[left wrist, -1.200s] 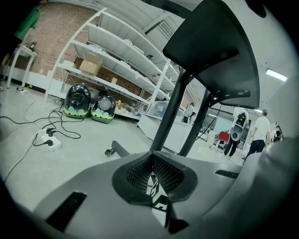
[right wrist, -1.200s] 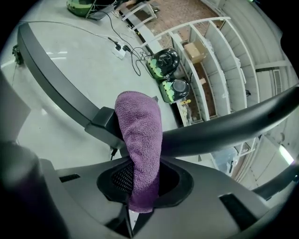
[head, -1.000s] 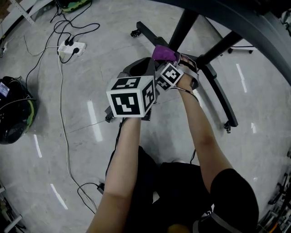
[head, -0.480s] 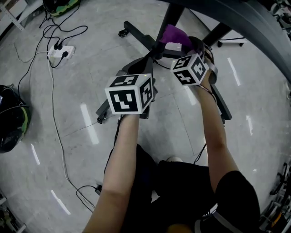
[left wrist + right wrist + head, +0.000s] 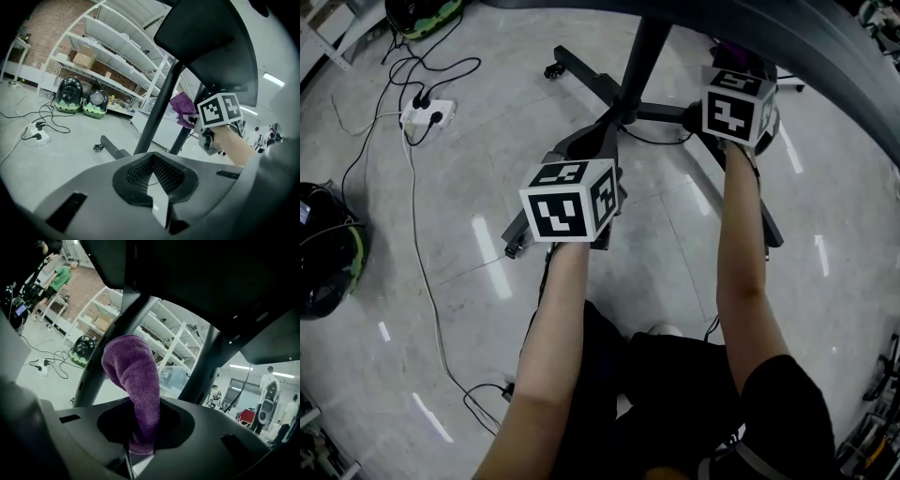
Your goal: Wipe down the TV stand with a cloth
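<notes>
Landmark: the TV stand's upright post, dark, rising from black wheeled legs on the grey floor.
Far left of the post: a white power strip with black cables lies on the floor, well apart from the stand.
Your left hand-held gripper: low and left of the post, near where the legs meet. It is clenched with nothing between its jaws, and the mesh pads meet at the tip.
Above the post: a dark panel overhangs both of your arms.
Your right hand-held gripper: raised just right of the post, higher than your left one. Its jaws grip the lower end of the cloth.
Cloth: purple and fuzzy, it stands up out of your right jaws and bends over at the top. It sits just right of the post, under the panel. You cannot tell from these views whether it touches the post.
Right of the post: a second dark strut slants up to the panel.
</notes>
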